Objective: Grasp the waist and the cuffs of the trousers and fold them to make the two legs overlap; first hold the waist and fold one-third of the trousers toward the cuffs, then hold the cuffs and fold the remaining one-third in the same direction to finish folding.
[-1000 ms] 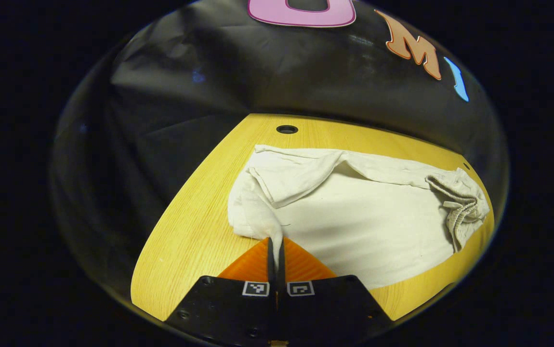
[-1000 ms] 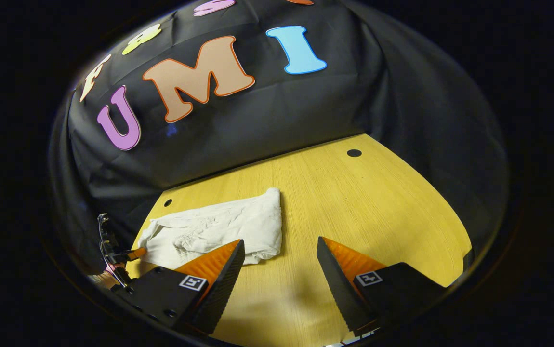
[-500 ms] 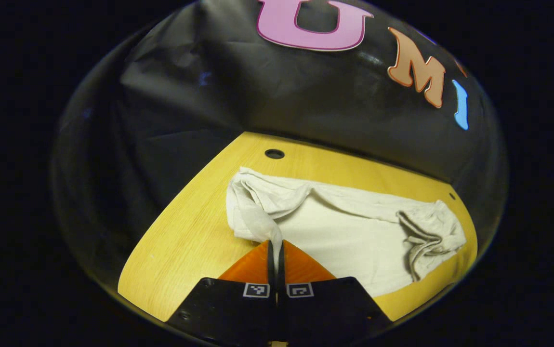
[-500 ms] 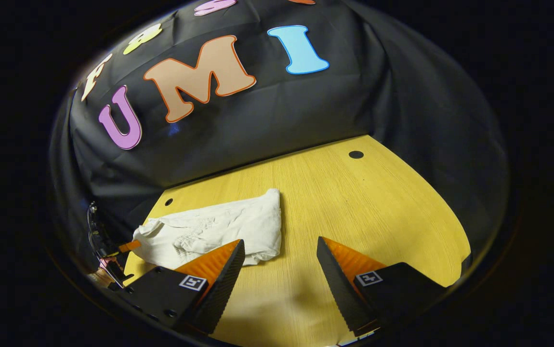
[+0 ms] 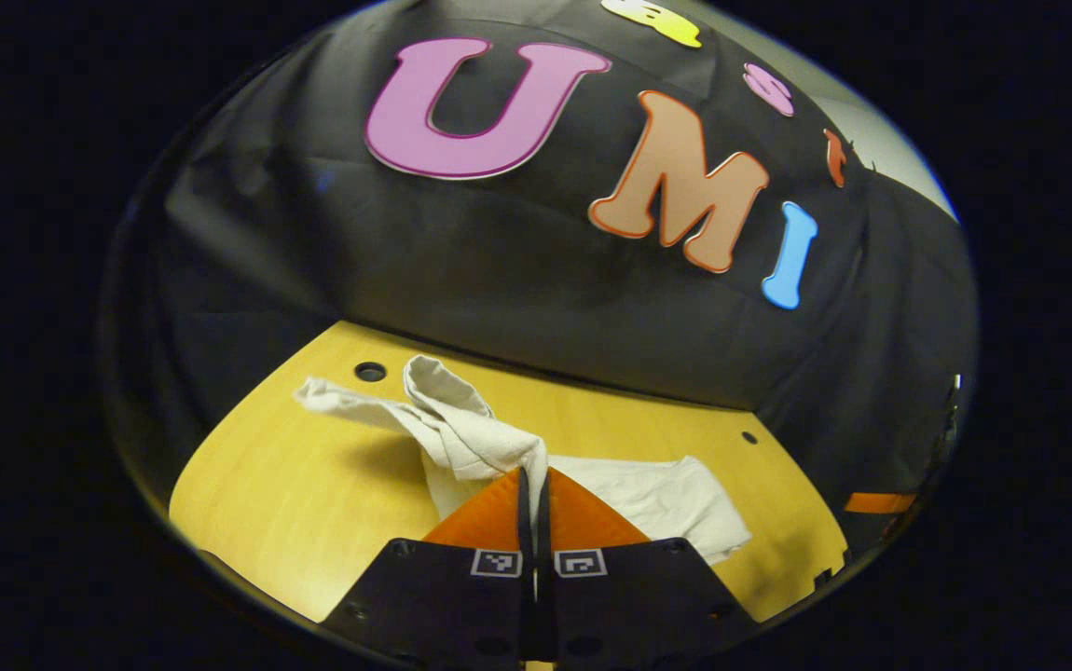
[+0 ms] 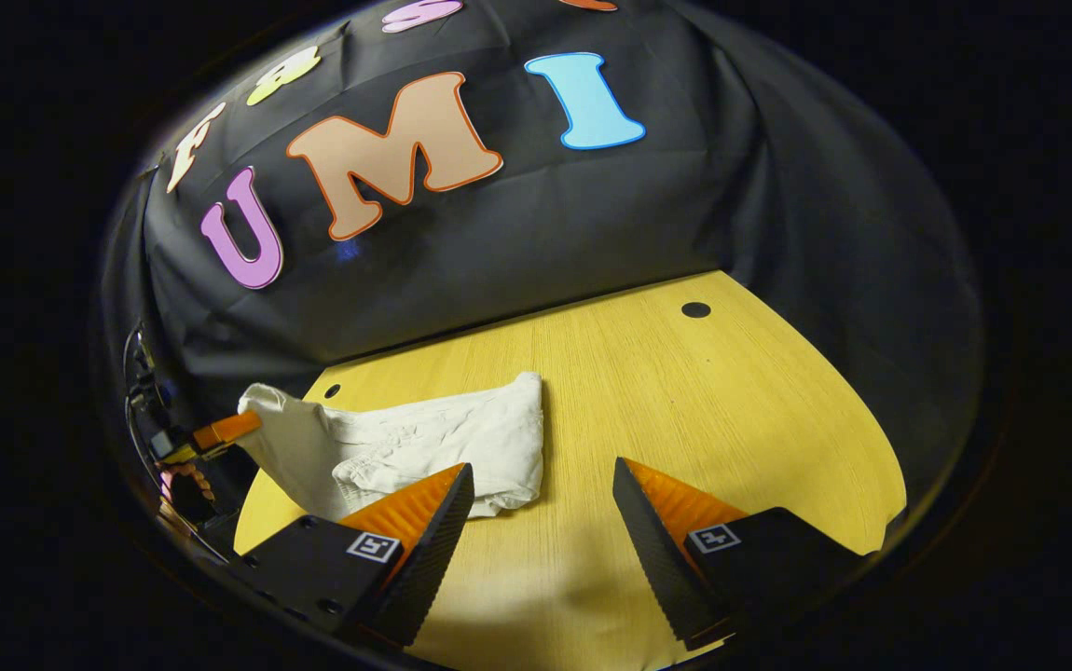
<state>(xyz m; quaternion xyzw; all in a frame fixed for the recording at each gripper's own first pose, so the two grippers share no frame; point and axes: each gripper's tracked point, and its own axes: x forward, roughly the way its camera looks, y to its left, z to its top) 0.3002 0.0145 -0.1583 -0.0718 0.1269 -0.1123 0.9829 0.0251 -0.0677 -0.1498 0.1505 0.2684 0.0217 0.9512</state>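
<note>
The cream trousers (image 5: pixel 461 438) hang in a bunched, raised fold from my left gripper (image 5: pixel 533 473), which is shut on their cuff end. The rest of the cloth trails down to the wooden table (image 5: pixel 284 503) toward the right. In the right gripper view the trousers (image 6: pixel 443 433) lie folded at the table's left. Their left end is lifted off the wood, where the left gripper (image 6: pixel 236 427) holds it. My right gripper (image 6: pixel 541 477) stands open low over the table (image 6: pixel 685 401), just right of the trousers, with nothing between its fingers.
A round cable hole (image 5: pixel 370 371) sits near the table's far left corner, with a smaller hole (image 5: pixel 749 436) farther right. In the right gripper view another round hole (image 6: pixel 695 308) lies at the back. The black cloth wall rises just behind the table edge.
My left gripper has risen with the cuff end, pulling that part of the trousers up off the table and bunching it. The right gripper has stayed open in about the same place.
</note>
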